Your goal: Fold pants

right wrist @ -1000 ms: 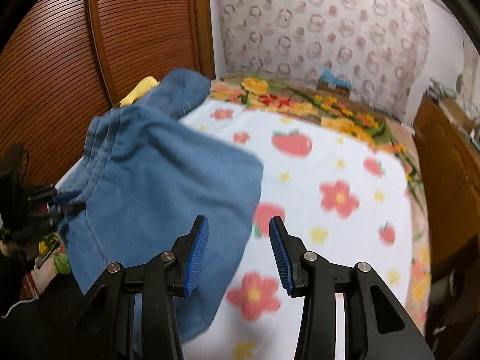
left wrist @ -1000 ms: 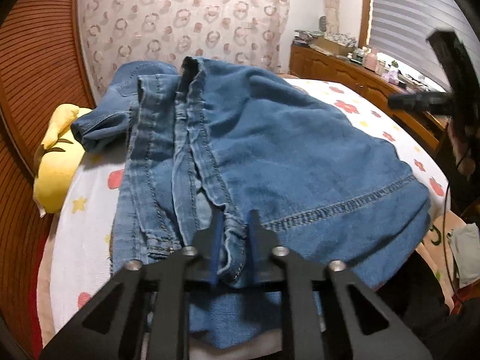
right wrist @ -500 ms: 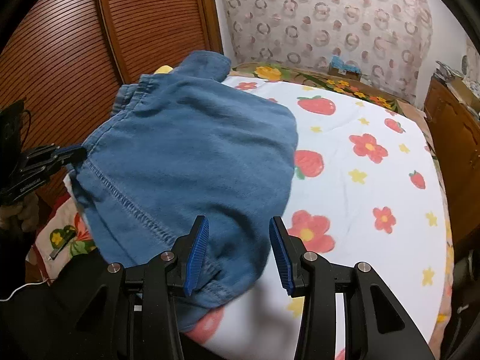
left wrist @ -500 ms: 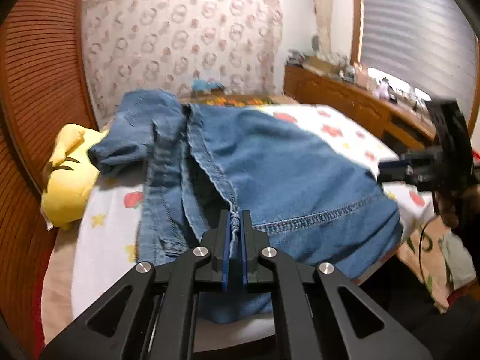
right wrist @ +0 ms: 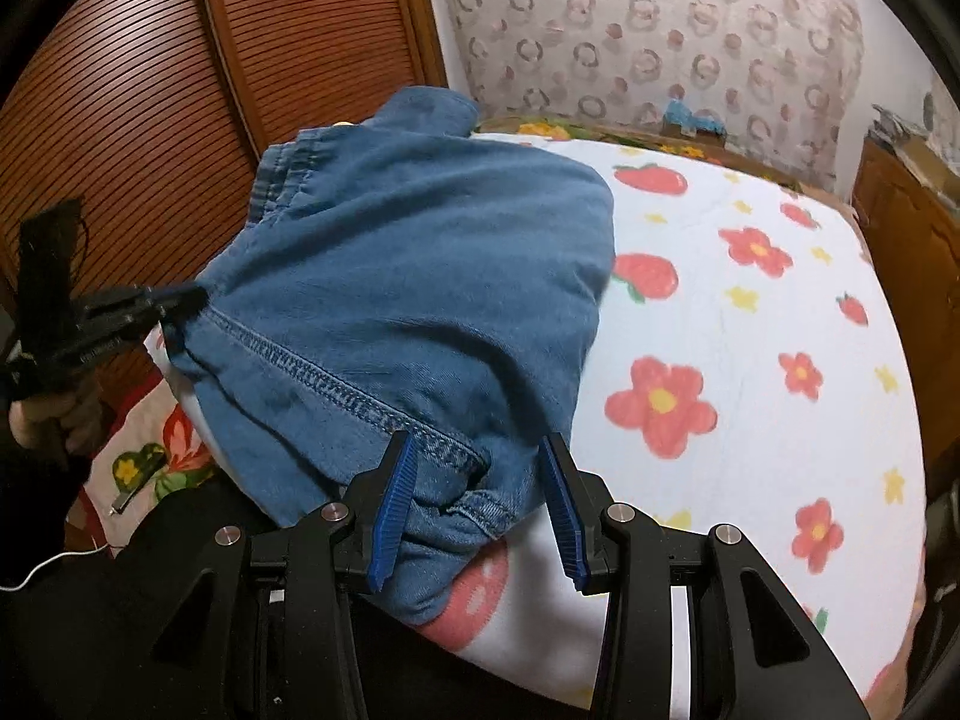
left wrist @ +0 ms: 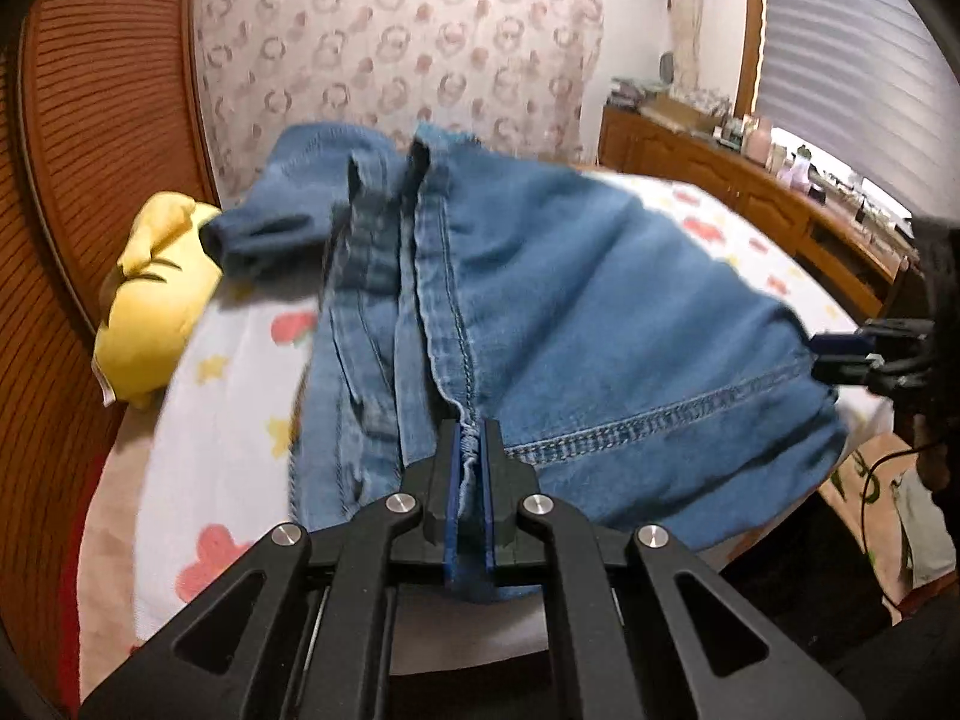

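Blue denim pants (left wrist: 570, 312) lie across the near side of the bed, one leg bunched toward the headboard. My left gripper (left wrist: 471, 438) is shut on the hem corner at the seam. In the right wrist view the pants (right wrist: 420, 276) fill the left half, and the left gripper (right wrist: 180, 300) pinches their far corner. My right gripper (right wrist: 477, 456) is open, its blue pads on either side of the other hem corner, which lies between them. It also shows at the right edge of the left wrist view (left wrist: 840, 354).
The bed has a white sheet with red flowers and strawberries (right wrist: 750, 324). A yellow plush toy (left wrist: 156, 294) lies by the wooden wall (right wrist: 180, 90). A wooden dresser (left wrist: 750, 180) with clutter stands along the right side. A cable (right wrist: 54, 564) lies on the floor.
My left gripper closed on the hem corner and stays shut on it. My right gripper moved in toward the pants until the other hem corner lay between its open fingers.
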A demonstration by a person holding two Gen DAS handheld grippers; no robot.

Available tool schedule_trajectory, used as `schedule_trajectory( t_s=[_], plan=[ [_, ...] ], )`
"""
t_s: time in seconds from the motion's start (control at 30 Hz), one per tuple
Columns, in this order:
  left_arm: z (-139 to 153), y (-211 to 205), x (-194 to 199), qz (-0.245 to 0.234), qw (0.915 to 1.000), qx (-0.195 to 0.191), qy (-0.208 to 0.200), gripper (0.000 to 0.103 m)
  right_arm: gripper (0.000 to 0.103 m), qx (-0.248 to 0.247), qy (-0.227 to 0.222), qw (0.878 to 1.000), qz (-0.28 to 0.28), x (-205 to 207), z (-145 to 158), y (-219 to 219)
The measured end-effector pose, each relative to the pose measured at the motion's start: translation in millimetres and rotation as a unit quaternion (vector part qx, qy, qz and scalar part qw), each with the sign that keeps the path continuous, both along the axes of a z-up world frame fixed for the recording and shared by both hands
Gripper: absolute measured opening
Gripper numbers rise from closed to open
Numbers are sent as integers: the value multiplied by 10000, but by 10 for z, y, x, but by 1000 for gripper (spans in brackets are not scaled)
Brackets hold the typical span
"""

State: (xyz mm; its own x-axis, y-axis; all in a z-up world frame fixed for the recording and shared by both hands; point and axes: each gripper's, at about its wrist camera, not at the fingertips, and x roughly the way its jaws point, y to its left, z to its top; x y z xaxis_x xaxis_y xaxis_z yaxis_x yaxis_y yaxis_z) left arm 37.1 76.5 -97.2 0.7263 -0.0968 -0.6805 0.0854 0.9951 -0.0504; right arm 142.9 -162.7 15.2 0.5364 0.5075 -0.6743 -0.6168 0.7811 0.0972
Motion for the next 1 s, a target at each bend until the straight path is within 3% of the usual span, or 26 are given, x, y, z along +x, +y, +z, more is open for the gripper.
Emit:
schedule_trajectory(
  t_s=[0.23,0.47,0.6,0.8,1.0],
  plan=[
    [-48,-31,-5,-10,10000,-16,29,7,44,53,160,9998,-78,-30,-87,-86],
    [-42,-13,-9,-12,9999,-121,14,7,44,94,76,9998,-179,-117,21,-14],
    [12,-3,-22,-3,9998,-161,-71,30,44,188,-86,9993,-310,-177,98,-25],
    [135,-31,-34,-97,9988,-425,-216,79,48,279,-129,9982,-520,-98,96,-75],
    [184,-203,31,-191,9990,-355,-208,80,51,353,-74,9976,-594,-11,41,-43]
  ],
)
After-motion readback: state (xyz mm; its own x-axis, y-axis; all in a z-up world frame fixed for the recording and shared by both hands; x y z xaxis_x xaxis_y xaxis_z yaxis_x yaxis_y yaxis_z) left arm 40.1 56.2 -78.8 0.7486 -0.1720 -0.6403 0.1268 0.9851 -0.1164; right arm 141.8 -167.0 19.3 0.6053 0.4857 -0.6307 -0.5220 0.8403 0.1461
